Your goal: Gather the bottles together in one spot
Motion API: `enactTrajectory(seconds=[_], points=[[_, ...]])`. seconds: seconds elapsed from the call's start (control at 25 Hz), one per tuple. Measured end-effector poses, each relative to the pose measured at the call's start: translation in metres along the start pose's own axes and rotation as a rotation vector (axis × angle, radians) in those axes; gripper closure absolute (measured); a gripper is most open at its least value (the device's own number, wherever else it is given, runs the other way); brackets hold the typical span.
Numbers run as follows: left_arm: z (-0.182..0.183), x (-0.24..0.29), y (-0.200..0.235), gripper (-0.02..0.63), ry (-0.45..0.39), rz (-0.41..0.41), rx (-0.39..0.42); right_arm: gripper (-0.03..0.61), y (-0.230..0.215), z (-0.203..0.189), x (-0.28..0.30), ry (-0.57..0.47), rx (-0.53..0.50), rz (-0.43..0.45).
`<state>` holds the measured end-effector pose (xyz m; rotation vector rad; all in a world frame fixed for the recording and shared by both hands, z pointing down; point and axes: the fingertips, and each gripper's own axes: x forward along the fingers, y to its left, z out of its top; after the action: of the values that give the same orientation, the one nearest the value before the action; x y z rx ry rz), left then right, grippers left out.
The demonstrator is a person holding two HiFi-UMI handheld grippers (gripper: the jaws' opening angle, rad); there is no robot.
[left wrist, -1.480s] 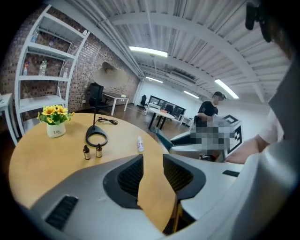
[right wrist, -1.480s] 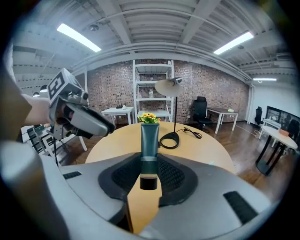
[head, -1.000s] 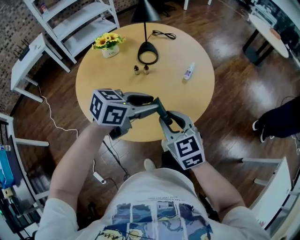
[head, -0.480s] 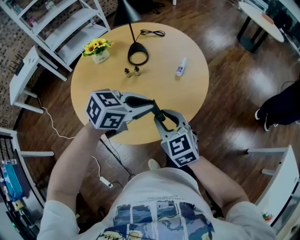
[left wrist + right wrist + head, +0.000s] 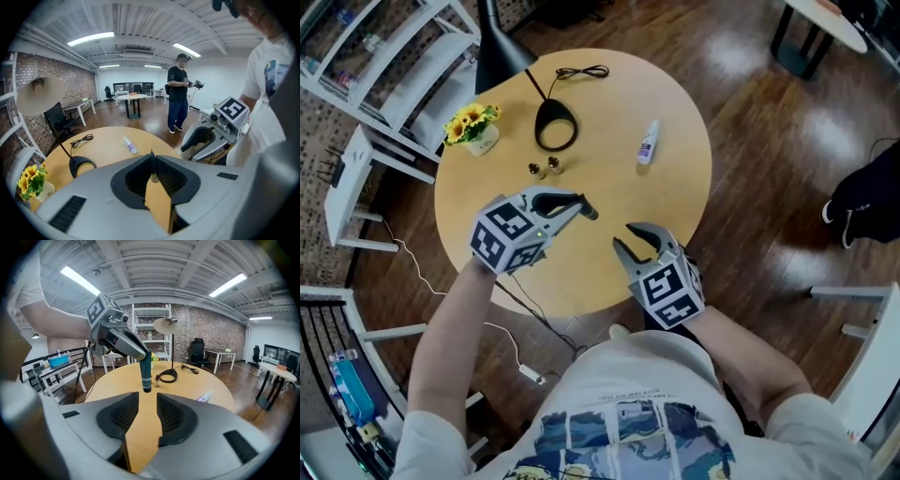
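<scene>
You've just drawn the left gripper (image 5: pixel 589 212), fingers shut empty, off the right gripper (image 5: pixel 625 236), fingers opening empty; small bottles (image 5: pixel 544 168) at eleven o'clock and white bottle (image 5: pixel 648 143) at one await gathering.

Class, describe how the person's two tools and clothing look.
The left tool and right tool are grey shells with black ribbed pads; each bears a white cube of black square markers. The person wears a white short-sleeved T-shirt with a blue print.
</scene>
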<state>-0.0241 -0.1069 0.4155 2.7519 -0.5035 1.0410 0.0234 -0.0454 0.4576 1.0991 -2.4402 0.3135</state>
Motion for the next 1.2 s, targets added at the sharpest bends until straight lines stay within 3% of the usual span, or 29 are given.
enactTrajectory(seconds=[0.28,0.36,0.48,0.6,0.8,1.2], points=[[-0.016,0.052,0.083,0.577,0.052,0.118,-0.008,0.439,-0.044,-0.021,0.008,0.048,0.058,0.039],[-0.021,0.071,0.118,0.577,0.061,0.152,-0.013,0.390,-0.064,-0.028,0.023,0.055,0.069,0.050],[-0.035,0.095,0.159,0.577,0.102,0.207,-0.014,0.391,-0.084,-0.042,0.034,0.087,0.081,0.062],[-0.049,0.109,0.174,0.577,0.159,0.268,-0.021,0.391,-0.092,-0.057,0.023,0.129,0.102,0.063],[-0.059,0.125,0.195,0.577,0.184,0.382,-0.096,0.393,-0.110,-0.068,0.019,0.158,0.118,0.071],[-0.073,0.146,0.217,0.577,0.195,0.456,-0.204,0.393,-0.126,-0.070,0.025,0.173,0.118,0.079]])
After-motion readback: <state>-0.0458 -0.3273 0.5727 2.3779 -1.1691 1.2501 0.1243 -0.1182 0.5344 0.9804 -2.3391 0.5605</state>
